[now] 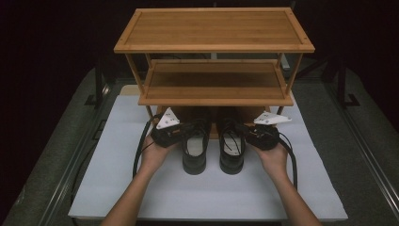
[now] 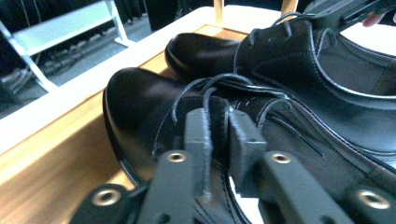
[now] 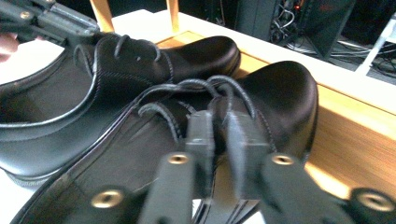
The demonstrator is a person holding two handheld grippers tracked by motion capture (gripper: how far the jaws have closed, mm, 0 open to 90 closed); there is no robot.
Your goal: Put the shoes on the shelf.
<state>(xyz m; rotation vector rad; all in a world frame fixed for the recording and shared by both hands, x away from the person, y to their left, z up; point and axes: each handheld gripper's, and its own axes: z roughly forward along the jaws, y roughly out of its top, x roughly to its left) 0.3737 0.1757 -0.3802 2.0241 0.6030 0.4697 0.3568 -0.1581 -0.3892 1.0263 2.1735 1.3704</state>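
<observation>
Two black leather lace-up shoes stand side by side, toes on the bottom shelf (image 1: pixel 214 117) of a bamboo rack and heels toward me. My left gripper (image 1: pixel 187 132) is shut on the outer side of the left shoe (image 1: pixel 194 148). In the left gripper view its jaws (image 2: pixel 219 135) pinch the laced upper edge of that shoe (image 2: pixel 140 107). My right gripper (image 1: pixel 245 134) is shut the same way on the right shoe (image 1: pixel 232 148). The right gripper view shows its jaws (image 3: pixel 219 135) clamping the lace flap of that shoe (image 3: pixel 285 88).
The three-tier bamboo rack (image 1: pixel 214 28) stands at the back of a white foam mat (image 1: pixel 141 188); its middle shelf (image 1: pixel 214 80) and top shelf are bare. The middle shelf hangs low over the shoes' toes. Cables trail from both grippers beside my forearms.
</observation>
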